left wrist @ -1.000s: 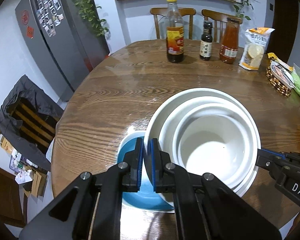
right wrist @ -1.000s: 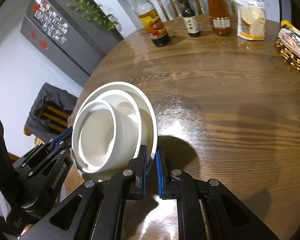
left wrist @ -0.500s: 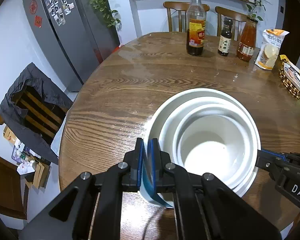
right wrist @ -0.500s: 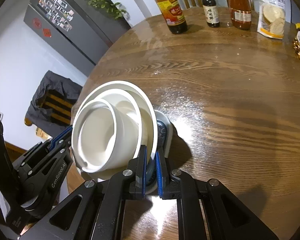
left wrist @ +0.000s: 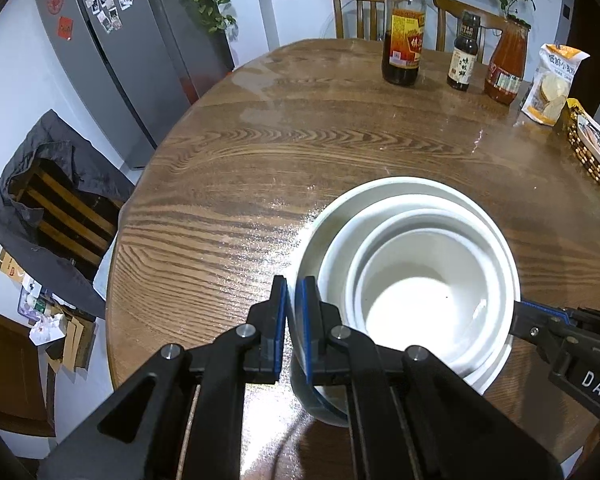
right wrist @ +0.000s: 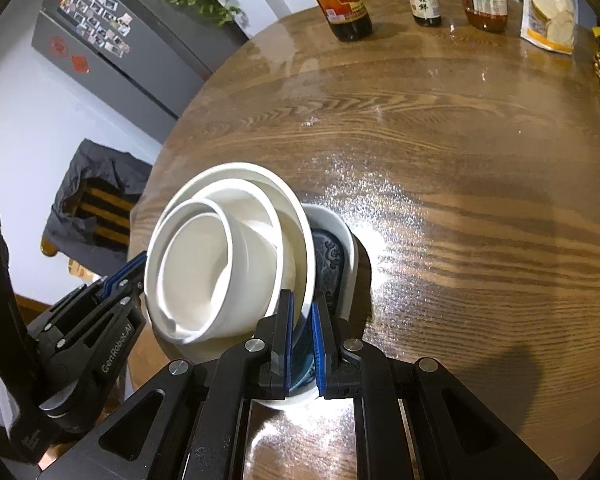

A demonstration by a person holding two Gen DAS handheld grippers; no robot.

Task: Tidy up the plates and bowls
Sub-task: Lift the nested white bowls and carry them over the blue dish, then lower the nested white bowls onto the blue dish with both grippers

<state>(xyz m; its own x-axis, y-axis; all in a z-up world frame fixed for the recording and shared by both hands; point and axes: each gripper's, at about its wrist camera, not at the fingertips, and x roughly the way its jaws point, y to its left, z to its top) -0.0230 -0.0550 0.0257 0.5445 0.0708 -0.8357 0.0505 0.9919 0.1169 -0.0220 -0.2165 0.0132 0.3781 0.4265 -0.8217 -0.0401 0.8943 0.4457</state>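
A white plate [left wrist: 496,216] carries two nested white bowls [left wrist: 420,296]. My left gripper [left wrist: 291,300] is shut on the plate's left rim; my right gripper [right wrist: 302,320] is shut on its right rim [right wrist: 300,240]. The right gripper's fingers [left wrist: 540,320] show at the plate's far side in the left wrist view. The stack [right wrist: 204,264] is held just above a blue dish with a white rim [right wrist: 336,256] on the wooden table [right wrist: 460,160]; whether they touch I cannot tell. The blue dish [left wrist: 324,408] peeks out under the plate.
Three bottles [left wrist: 404,40] and a snack bag [left wrist: 552,84] stand at the table's far side. A basket [left wrist: 588,144] sits at the right edge. A chair draped with a dark jacket [left wrist: 48,200] and a grey fridge [left wrist: 112,48] are left of the table.
Both grippers have carried the plate stack across over the blue dish, which is now almost hidden beneath it. Both grips are unchanged.
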